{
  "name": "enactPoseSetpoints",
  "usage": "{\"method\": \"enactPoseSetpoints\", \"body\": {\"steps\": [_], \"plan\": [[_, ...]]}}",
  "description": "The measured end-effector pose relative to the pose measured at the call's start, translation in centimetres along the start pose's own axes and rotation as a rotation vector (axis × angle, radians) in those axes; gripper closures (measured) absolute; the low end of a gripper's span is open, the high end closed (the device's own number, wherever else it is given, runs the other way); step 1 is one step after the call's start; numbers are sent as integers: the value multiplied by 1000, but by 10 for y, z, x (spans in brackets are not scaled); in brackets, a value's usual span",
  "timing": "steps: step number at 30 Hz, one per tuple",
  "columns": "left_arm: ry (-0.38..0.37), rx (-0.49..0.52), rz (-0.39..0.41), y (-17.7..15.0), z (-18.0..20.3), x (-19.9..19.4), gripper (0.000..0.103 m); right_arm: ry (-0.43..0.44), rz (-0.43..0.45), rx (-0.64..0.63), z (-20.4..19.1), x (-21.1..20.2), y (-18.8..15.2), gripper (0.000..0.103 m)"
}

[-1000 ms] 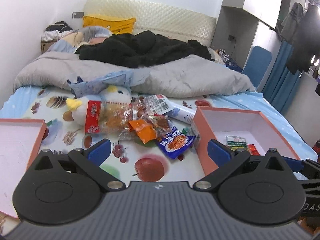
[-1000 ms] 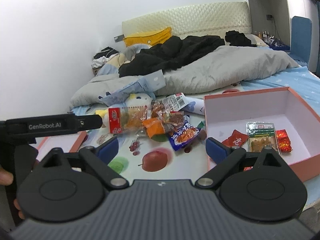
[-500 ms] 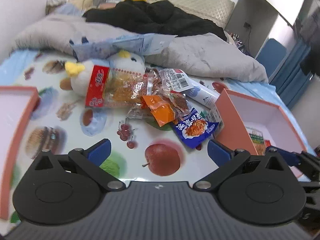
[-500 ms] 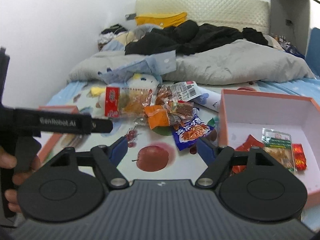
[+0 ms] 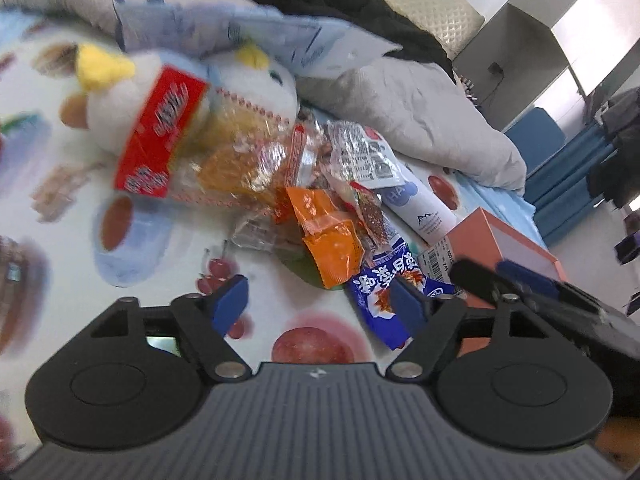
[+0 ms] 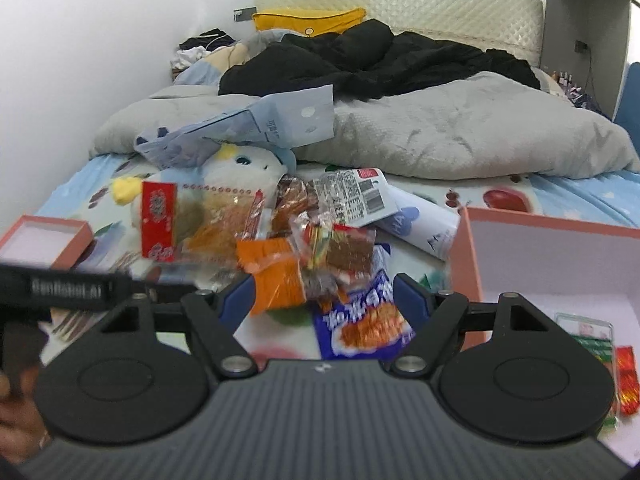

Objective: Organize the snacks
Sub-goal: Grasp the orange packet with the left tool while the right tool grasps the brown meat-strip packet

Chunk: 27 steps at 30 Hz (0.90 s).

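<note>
Now both tools are much closer to the heap of snacks on the bed than a moment ago, when they looked at the bed from farther back and higher. The left tool (image 5: 318, 298) has its jaws narrowing; they were at their widest a second ago. Nothing is between its blue pads yet, only the fruit-printed bed sheet (image 5: 168, 268) shows behind them. The right tool (image 6: 322, 300) is also closing, more slowly, and it holds nothing; in its view the blue noodle-snack packet (image 6: 360, 320) lies in the gap between the pads, but they do not seem to press on it.

The snacks lie in one pile in the middle of the bed: the orange packet (image 5: 330, 240) rests on top, just left of the blue packet, and the large clear bag with a red label (image 5: 192, 152) leans against a plush duck (image 5: 256, 92) at the far left. A white bottle (image 5: 420, 208) lies between the pile and the orange box (image 6: 560, 264) on the right. This box already contains a few packets near its right corner. A shallow orange lid (image 6: 44, 240) sits at the left.

I judge that the approach is almost finished and the next pick is about to begin, probably the blue packet for the right tool. Most of the pile is not yet sorted.
</note>
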<state>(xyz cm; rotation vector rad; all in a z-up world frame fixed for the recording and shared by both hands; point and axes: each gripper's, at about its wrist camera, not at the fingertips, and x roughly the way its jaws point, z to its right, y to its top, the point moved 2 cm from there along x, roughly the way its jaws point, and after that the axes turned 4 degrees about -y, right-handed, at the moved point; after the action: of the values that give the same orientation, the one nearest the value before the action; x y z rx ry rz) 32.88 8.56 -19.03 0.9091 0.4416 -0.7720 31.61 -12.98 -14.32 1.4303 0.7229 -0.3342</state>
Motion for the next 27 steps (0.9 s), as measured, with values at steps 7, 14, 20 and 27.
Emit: {"method": "enactPoseSetpoints", "body": {"steps": [7, 14, 20, 27], "plan": [[-102, 5, -42, 0, -9, 45, 27, 63, -84, 41, 5, 66, 15, 33], [-173, -8, -48, -1, -13, 73, 28, 61, -167, 72, 15, 116, 20, 39], [-171, 38, -9, 0, -6, 87, 28, 84, -232, 105, 23, 144, 19, 22], [-173, 26, -45, -2, -4, 113, 47, 121, -264, 106, 25, 162, 12, 20]]}}
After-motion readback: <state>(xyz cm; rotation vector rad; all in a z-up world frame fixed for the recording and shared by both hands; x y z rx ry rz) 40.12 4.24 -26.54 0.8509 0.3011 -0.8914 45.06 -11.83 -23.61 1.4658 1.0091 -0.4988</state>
